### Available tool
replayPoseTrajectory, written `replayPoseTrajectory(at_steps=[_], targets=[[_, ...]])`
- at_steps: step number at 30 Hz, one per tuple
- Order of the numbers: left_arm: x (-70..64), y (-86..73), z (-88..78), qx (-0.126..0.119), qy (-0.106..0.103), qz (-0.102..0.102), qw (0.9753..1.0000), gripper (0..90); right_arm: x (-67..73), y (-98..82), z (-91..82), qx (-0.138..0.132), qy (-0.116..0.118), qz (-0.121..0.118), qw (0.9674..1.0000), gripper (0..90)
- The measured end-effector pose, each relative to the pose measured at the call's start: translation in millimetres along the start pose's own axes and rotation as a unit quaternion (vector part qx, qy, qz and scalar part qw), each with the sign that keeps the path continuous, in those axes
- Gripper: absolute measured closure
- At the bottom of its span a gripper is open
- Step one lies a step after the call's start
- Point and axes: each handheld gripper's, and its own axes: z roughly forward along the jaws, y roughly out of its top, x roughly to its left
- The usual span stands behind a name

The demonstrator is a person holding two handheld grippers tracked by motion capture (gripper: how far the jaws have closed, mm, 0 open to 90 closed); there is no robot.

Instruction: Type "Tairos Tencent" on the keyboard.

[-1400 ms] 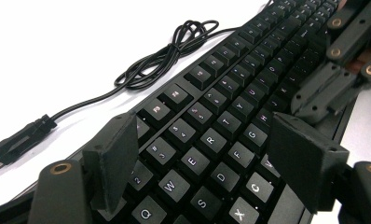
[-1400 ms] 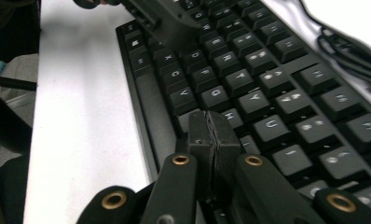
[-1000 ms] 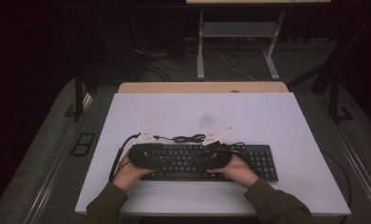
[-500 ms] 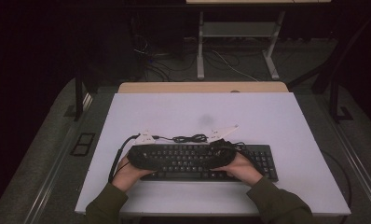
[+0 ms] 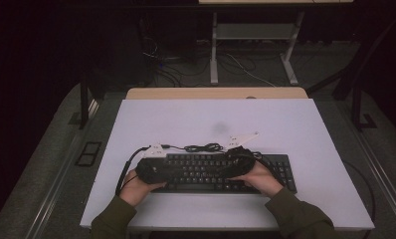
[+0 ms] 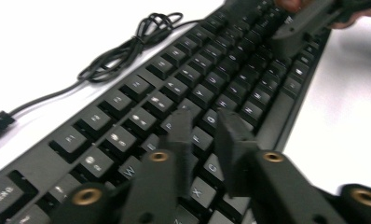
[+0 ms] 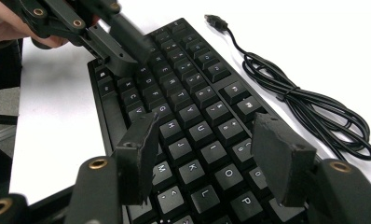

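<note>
Keyboard lies along the lower middle of the high view, on the white table, with both my grippers over its key field.

Left gripper: its jaws have just been closing and now stand nearly together in the left gripper view, a narrow gap between the pads, no keycap pinched. The tips hover over or rest on the letter keys at the keyboard's left part; I cannot tell whether they touch. My reading: narrowed to a point to press a single key.

Right gripper: its jaws have just been opening and now stand well apart in the right gripper view, nothing between them, poised above the right-hand letter keys. It looks released and idle, or about to re-close for its own press.

Compared with a second ago in the high view, neither hand has visibly shifted and the keyboard sits where it did; the jaw widths are what changed.

Around: cable coiled in loose loops just beyond the keyboard's far edge, its plug free on the table. It is clear of the keys. In the way: the two grippers work close together mid-board, so I judge a collision the main risk.
</note>
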Motion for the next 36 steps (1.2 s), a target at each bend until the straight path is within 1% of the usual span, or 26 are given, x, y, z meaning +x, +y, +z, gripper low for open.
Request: replayPoseTrajectory(at_steps=[3,7,8,9,11,12,14,16,21,23,34,36], targets=[[-0.7,-0.6,0.8,0.006,-0.012,0.004,0.9999,89.2,-0.4,-0.2,0.1,0.0,-0.001,0.0,1.0,40.9],[-1.1,-1.7,3.6,0.02,-0.023,0.012,0.9995,89.4,-0.5,-0.3,0.3,0.0,-0.001,-0.001,1.0,40.9],[-2.0,-2.0,4.8,0.02,-0.024,0.01,0.9995,89.4,-0.5,-0.3,0.3,0.0,-0.001,-0.001,1.0,40.9],[-1.5,-1.9,4.9,0.026,-0.025,0.017,0.9992,89.4,-0.4,-0.3,0.3,0.0,-0.001,0.0,1.0,40.9],[-2.2,-2.4,6.6,0.028,-0.025,0.016,0.9992,89.4,-0.4,-0.2,0.2,0.0,-0.001,0.0,1.0,40.8],[-1.8,-2.6,7.3,0.031,-0.026,0.02,0.999,89.4,-0.4,-0.2,0.2,0.0,-0.001,-0.001,1.0,40.8],[-2.4,-3.2,9.0,0.034,-0.026,0.018,0.9989,89.4,-0.3,-0.2,0.2,0.0,-0.001,-0.001,1.0,40.7],[-1.7,-3.2,9.9,0.037,-0.025,0.023,0.9987,89.4,-0.3,-0.2,0.2,-0.001,0.0,0.0,1.0,40.3],[-1.4,-4.2,12.5,0.042,-0.024,0.021,0.9986,89.4,-0.2,0.0,-0.1,-0.002,0.001,0.0,1.0,39.6],[-1.2,-4.2,13.7,0.046,-0.024,0.025,0.9983,89.4,-0.3,0.0,-0.2,-0.003,0.001,0.0,1.0,39.2],[-0.3,-5.1,14.3,0.047,-0.027,0.025,0.9982,89.4,-0.6,0.2,-0.6,-0.005,0.0,-0.001,1.0,39.0],[-1.0,-5.8,15.8,0.054,-0.026,0.025,0.9979,89.5,-0.6,0.2,-0.8,-0.005,0.0,-0.001,1.0,39.0]])
